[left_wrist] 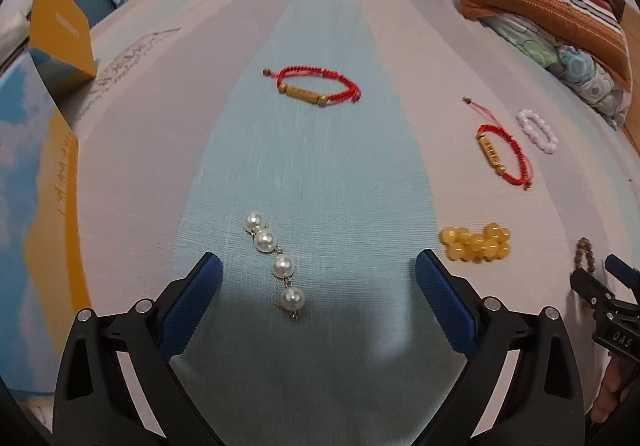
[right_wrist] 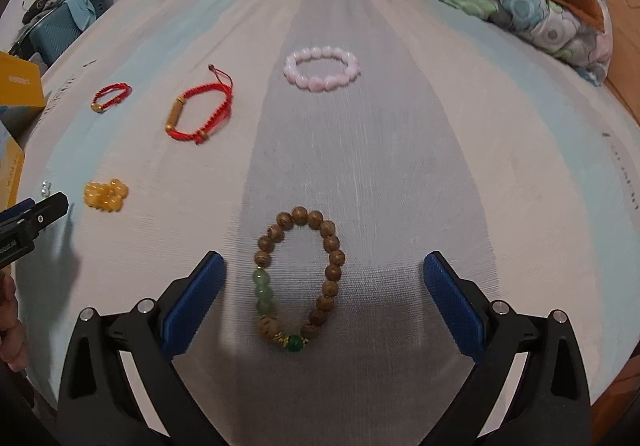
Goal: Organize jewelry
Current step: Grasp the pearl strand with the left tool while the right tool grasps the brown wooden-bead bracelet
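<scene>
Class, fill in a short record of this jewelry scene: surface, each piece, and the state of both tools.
surface: striped cloth
pearl strand: between the open fingers of the left tool, at
wooden bead bracelet: between the open fingers of the right tool, at
pink bead bracelet, farther away
red cord bracelets
yellow bead bracelet: bunched
holding: nothing

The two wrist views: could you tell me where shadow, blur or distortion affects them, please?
Left wrist view: shadow darkens the cloth around the pearl strand; yellow beads slightly blurred. Right wrist view: shadow under the wooden bead bracelet; fisheye bends the bed's edges in both.
</scene>
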`<control>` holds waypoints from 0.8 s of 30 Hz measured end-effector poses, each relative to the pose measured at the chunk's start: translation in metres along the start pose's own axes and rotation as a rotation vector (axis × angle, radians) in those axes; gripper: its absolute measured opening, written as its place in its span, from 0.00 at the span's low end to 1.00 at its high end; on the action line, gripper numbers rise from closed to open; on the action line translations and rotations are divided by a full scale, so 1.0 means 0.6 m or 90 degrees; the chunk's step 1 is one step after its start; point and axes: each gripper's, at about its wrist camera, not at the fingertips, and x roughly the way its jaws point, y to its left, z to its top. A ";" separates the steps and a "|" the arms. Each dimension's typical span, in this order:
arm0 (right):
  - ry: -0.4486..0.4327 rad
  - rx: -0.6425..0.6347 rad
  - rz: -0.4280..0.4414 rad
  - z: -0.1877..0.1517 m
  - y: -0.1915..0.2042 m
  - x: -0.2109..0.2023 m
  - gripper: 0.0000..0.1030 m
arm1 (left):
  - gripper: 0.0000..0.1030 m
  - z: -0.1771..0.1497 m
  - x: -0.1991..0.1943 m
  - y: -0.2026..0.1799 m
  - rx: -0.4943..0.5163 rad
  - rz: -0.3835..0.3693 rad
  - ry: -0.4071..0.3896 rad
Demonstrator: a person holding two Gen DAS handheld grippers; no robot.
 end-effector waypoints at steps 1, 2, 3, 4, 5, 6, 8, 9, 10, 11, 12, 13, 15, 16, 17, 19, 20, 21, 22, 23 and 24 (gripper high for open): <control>0.001 0.002 0.001 -0.001 -0.001 0.003 0.93 | 0.91 -0.001 0.002 0.001 -0.002 0.000 -0.002; 0.002 0.005 0.003 -0.001 -0.001 0.006 0.92 | 0.89 -0.002 0.004 0.000 0.001 0.002 -0.007; 0.001 0.006 0.004 -0.002 -0.001 0.007 0.92 | 0.88 -0.002 0.004 -0.001 0.003 0.006 -0.011; 0.000 0.005 0.004 -0.003 -0.001 0.008 0.88 | 0.87 -0.002 0.005 -0.001 0.002 0.008 -0.012; -0.001 0.004 0.006 -0.005 0.000 0.009 0.84 | 0.84 -0.002 0.005 0.000 -0.001 0.008 -0.013; 0.000 0.005 0.009 -0.006 0.000 0.010 0.83 | 0.80 -0.003 0.004 0.000 -0.002 0.008 -0.014; -0.001 0.008 0.013 -0.008 0.002 0.009 0.72 | 0.72 -0.004 0.003 0.003 -0.008 0.010 -0.014; -0.001 0.007 0.015 -0.009 0.002 0.008 0.69 | 0.68 -0.005 0.003 0.005 -0.012 0.011 -0.014; -0.001 0.006 0.017 -0.010 0.004 0.006 0.63 | 0.66 -0.007 0.002 0.007 -0.015 0.010 -0.013; -0.001 0.003 0.021 -0.011 0.006 0.005 0.57 | 0.61 -0.007 0.001 0.007 -0.015 0.011 -0.012; -0.001 0.001 0.025 -0.011 0.008 0.005 0.55 | 0.57 -0.008 0.000 0.008 -0.015 0.011 -0.011; 0.000 -0.001 0.026 -0.012 0.009 0.004 0.51 | 0.54 -0.008 -0.001 0.008 -0.015 0.007 -0.009; -0.001 -0.001 0.025 -0.013 0.010 0.004 0.45 | 0.44 -0.010 -0.002 0.008 -0.012 0.003 -0.004; -0.001 0.000 0.025 -0.014 0.009 0.003 0.42 | 0.41 -0.011 -0.003 0.008 -0.013 -0.003 -0.002; -0.003 0.001 0.024 -0.015 0.009 0.003 0.37 | 0.35 -0.012 -0.004 0.010 -0.016 -0.008 0.001; -0.004 0.001 0.022 -0.016 0.008 0.002 0.32 | 0.26 -0.014 -0.004 0.010 -0.014 -0.014 0.007; -0.004 0.000 0.023 -0.017 0.008 0.002 0.28 | 0.23 -0.015 -0.004 0.009 -0.013 -0.015 0.008; -0.004 -0.002 0.022 -0.017 0.008 0.002 0.26 | 0.19 -0.016 -0.004 0.008 -0.010 -0.012 0.008; -0.004 -0.004 0.020 -0.017 0.008 0.002 0.25 | 0.16 -0.017 -0.004 0.007 -0.008 -0.009 0.008; -0.004 -0.007 0.019 -0.016 0.009 0.002 0.24 | 0.12 -0.017 -0.004 0.007 -0.005 -0.013 0.010; -0.004 -0.008 0.019 -0.016 0.009 0.002 0.22 | 0.11 -0.018 -0.004 0.007 -0.005 -0.015 0.011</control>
